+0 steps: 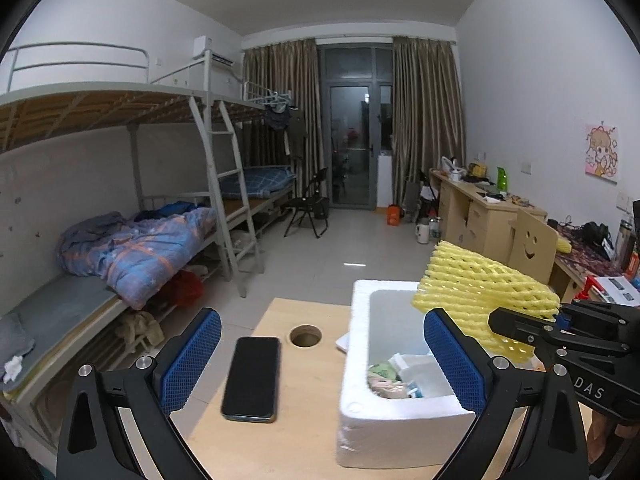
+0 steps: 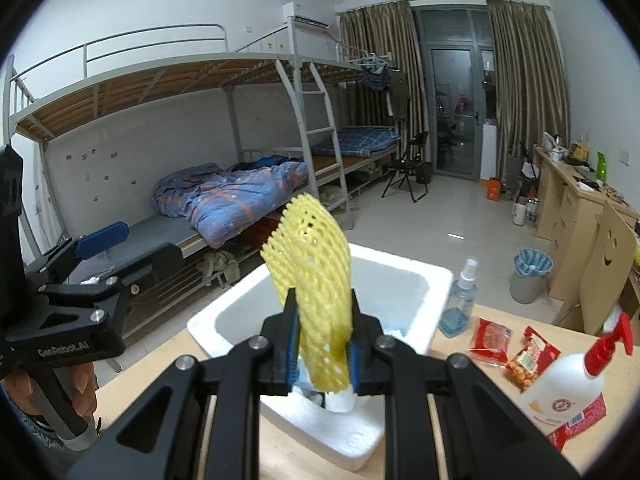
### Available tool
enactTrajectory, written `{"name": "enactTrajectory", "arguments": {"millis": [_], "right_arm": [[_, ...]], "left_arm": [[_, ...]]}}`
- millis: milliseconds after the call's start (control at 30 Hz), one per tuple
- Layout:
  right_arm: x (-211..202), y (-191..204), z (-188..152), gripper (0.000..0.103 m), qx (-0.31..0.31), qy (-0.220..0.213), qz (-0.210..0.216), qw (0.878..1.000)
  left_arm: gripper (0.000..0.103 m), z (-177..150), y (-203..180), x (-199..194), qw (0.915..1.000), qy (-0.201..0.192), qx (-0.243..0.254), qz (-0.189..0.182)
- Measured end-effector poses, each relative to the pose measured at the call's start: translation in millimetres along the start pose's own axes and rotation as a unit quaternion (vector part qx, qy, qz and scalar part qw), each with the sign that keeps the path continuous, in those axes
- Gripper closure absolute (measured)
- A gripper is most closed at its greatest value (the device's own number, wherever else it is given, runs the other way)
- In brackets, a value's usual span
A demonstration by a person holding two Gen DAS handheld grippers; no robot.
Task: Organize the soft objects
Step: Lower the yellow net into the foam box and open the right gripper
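A: Nearest to us, the right gripper (image 2: 323,340) is pinching the yellow foam net (image 2: 310,264) between nearly closed pads, and we are holding it over the white foam box (image 2: 416,280), upright and fanning out above the jaws.

B: And the left gripper (image 1: 320,360) is standing wide open with nothing between its pads, hovering over the table (image 1: 304,392) with the phone (image 1: 252,376) below it.

A: We are judging the task partly done. The box is already holding some soft packets (image 1: 386,380) in its near corner, but the net is not yet in.

B: Out on the table we are still seeing two red snack packets (image 2: 512,348) beside the spray bottle (image 2: 460,300) and the pump bottle (image 2: 568,380). Whether those packets belong in the box, we are only guessing.

A: Our own fingers are covering the box's near end, so we are not making out everything inside. A red pack under the pump bottle is cut off by the frame edge.
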State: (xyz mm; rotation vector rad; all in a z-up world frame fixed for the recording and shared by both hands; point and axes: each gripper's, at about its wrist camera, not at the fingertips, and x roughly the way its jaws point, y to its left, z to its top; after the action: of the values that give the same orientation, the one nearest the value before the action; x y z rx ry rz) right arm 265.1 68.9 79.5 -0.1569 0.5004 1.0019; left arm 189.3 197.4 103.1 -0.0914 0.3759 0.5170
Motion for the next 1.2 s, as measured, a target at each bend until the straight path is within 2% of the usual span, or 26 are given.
{"name": "enactTrajectory", "arguments": {"millis": [167, 500, 567, 633, 733, 833, 1200], "right_arm": [[4.7, 1.5, 0.0, 0.08, 0.001, 0.003, 0.003, 1.0], [13.4, 0.9, -1.1, 0.079, 0.008, 0.014, -0.006, 1.0], [14.1, 0.3, -1.2, 0.07, 0.009, 0.016, -0.011, 1.0], [13.7, -0.2, -1.0, 0.043, 0.012, 0.015, -0.014, 1.0], [12.3, 2.2, -1.4, 0.023, 0.005, 0.013, -0.027, 1.0], [12.1, 1.1, -1.9, 0.017, 0.009, 0.01, -0.032, 0.999], [9.9, 0.6, -0.9, 0.017, 0.007, 0.013, -0.029, 0.999]], "left_arm": [[0.001, 1.1, 7.7, -6.4, 0.9999, -0.006, -0.006, 0.012], [0.001, -1.1, 8.4, -7.6, 0.9998, -0.01, -0.004, 0.013], [0.001, -1.9, 9.4, -8.8, 0.9997, -0.015, -0.009, 0.014], [0.001, -3.7, 10.3, -9.9, 0.9998, -0.014, -0.009, 0.013], [0.001, -3.2, 9.3, -10.0, 0.9998, -0.015, -0.008, 0.014], [0.001, -2.9, 8.4, -9.1, 0.9997, -0.016, -0.008, 0.016], [0.001, -0.5, 8.1, -8.8, 0.9998, -0.013, -0.01, 0.014]]}}
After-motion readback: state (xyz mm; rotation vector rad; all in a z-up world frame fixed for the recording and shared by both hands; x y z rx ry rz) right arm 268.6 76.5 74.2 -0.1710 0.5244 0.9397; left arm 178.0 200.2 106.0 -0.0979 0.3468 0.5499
